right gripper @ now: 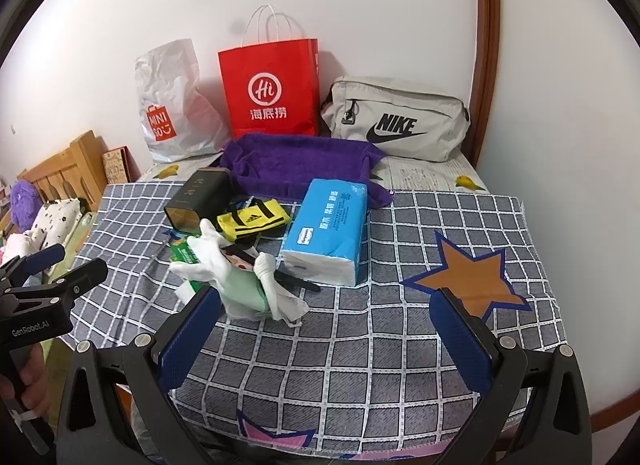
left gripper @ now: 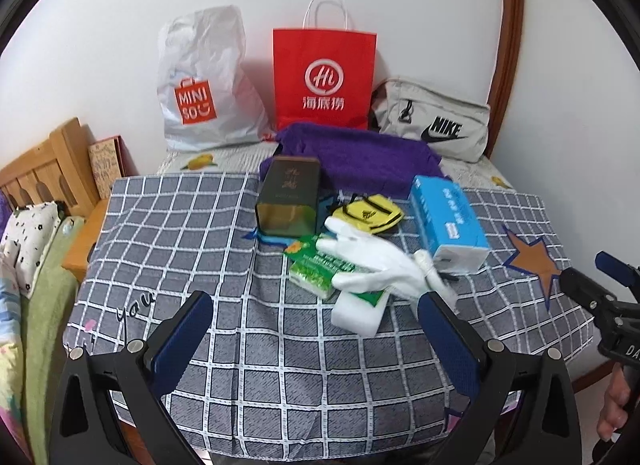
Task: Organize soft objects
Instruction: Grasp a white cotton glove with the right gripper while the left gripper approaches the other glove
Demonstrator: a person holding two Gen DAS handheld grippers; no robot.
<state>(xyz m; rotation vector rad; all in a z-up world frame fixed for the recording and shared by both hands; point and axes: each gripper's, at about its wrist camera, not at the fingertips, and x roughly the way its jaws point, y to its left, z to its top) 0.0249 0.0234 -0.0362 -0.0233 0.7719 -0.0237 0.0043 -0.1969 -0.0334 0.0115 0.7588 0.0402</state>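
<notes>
three bags stand in a row against the white wall at the back of the bed: a crumpled white plastic bag (left gripper: 204, 77) on the left, a red paper bag (left gripper: 323, 77) with white handles in the middle, and a grey zip bag (left gripper: 434, 121) lying on its side on the right. what is inside any of them cannot be seen. just in front of the red bag lies a purple towel (left gripper: 360, 157), bunched up and touching the checked cloth (left gripper: 180, 233) that covers the near part of the bed

on the cloth the small things sit in one close cluster. a dark tin (left gripper: 290, 197) lies on its side with its end facing forward, and whether it holds anything cannot be told. beside it is a small yellow pouch (left gripper: 370, 215), zipped and flat. a blue pack of tissues (left gripper: 450, 221) lies to the right, touching the towel's edge. a white glove (left gripper: 372, 261) is draped over green tissue packets (left gripper: 310, 265), with a white sock (right gripper: 276, 285) and a pale green sock (right gripper: 246, 293) heaped against it

the left gripper (left gripper: 316, 305) hangs over the near cloth with its blue pads wide apart and nothing between them, its right pad just beside the glove. the right gripper (right gripper: 328, 305) is likewise spread wide and empty, its left pad near the sock heap, its right pad over an orange star (right gripper: 472, 277) on the cloth
</notes>
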